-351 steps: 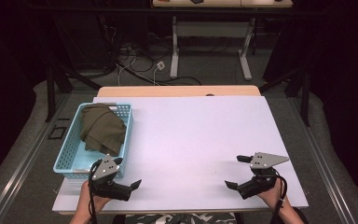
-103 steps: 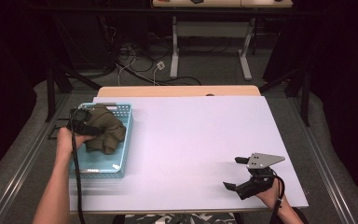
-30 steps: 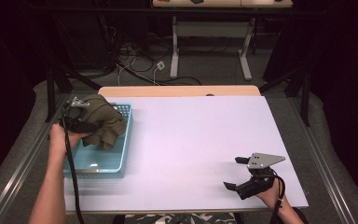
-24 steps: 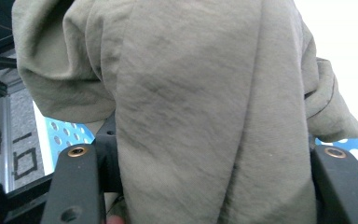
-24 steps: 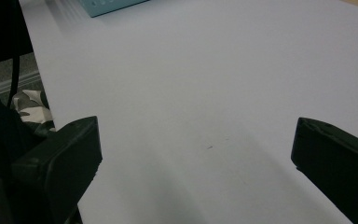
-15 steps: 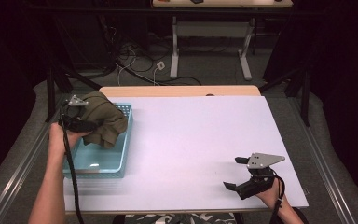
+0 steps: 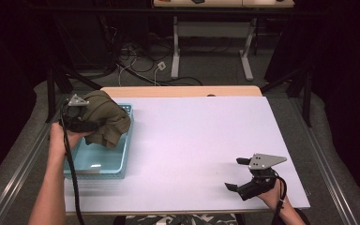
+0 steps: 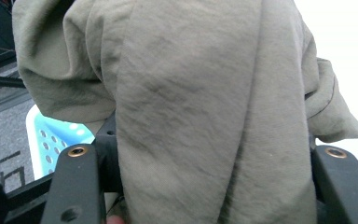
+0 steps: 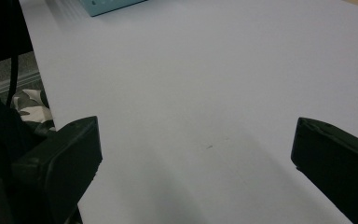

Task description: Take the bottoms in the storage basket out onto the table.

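The left tongs (image 7: 90, 125) are clenching a crumpled olive-green cloth garment (image 7: 107, 119), which is hanging bunched above the far end of the light-blue perforated plastic basket (image 7: 98, 161); in the left gripper view the fabric (image 8: 205, 116) is lying between the two black jaws. The basket is sitting at the left edge of the white bench (image 7: 192, 140). The right tongs (image 7: 238, 174) are resting released, well apart from the basket, near the front right corner of the bench.

One olive garment (image 7: 107, 121), one blue basket (image 7: 120, 161), two tools — left (image 7: 82, 123), right (image 7: 238, 175) — one white table (image 7: 201, 136).
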